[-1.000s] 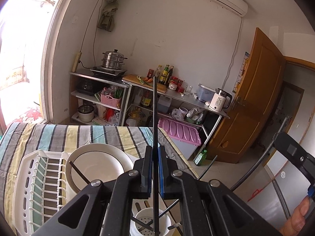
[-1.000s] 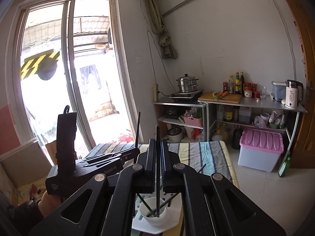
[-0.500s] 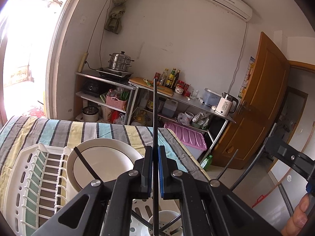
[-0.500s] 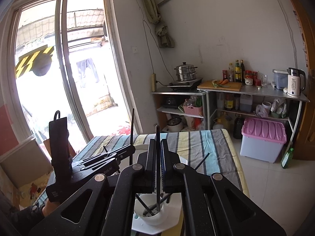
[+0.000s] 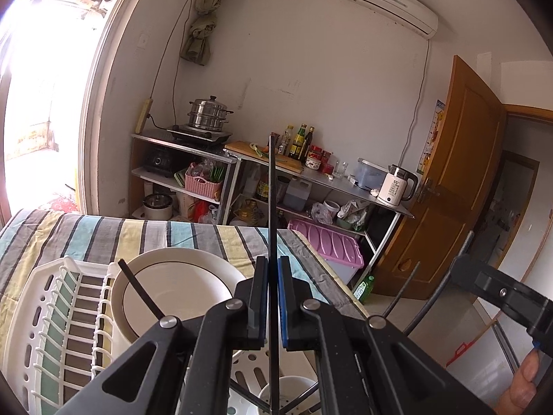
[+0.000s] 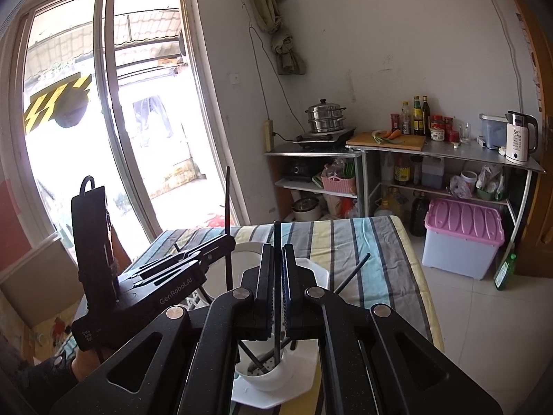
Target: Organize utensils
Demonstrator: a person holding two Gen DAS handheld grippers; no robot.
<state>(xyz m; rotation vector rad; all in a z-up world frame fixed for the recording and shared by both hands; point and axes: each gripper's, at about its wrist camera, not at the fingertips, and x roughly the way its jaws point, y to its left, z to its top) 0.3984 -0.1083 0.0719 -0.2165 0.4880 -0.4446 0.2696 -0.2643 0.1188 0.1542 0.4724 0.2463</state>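
My left gripper (image 5: 273,269) is shut on a black chopstick (image 5: 272,200) that stands upright, its lower end reaching into the white utensil cup (image 5: 290,385) of the dish rack (image 5: 41,297). My right gripper (image 6: 277,257) is shut on another black chopstick (image 6: 277,238), also upright, with its lower end inside the same cup (image 6: 266,378). Several more black chopsticks lean in the cup. In the right wrist view the left gripper (image 6: 226,240) appears at the left, holding its chopstick (image 6: 227,204). The right gripper's body (image 5: 497,290) shows at the right of the left wrist view.
A white plate (image 5: 172,287) stands in the rack on a striped tablecloth (image 5: 103,231). Beyond the table are metal shelves with a steamer pot (image 5: 209,114), bottles, a kettle (image 5: 394,186), a pink-lidded bin (image 6: 463,231), a wooden door (image 5: 449,190) and a sliding glass door (image 6: 103,121).
Both grippers have sunk toward the cup with their chopsticks; the rack, plate and cup sit higher and closer in both views. Both stay shut.
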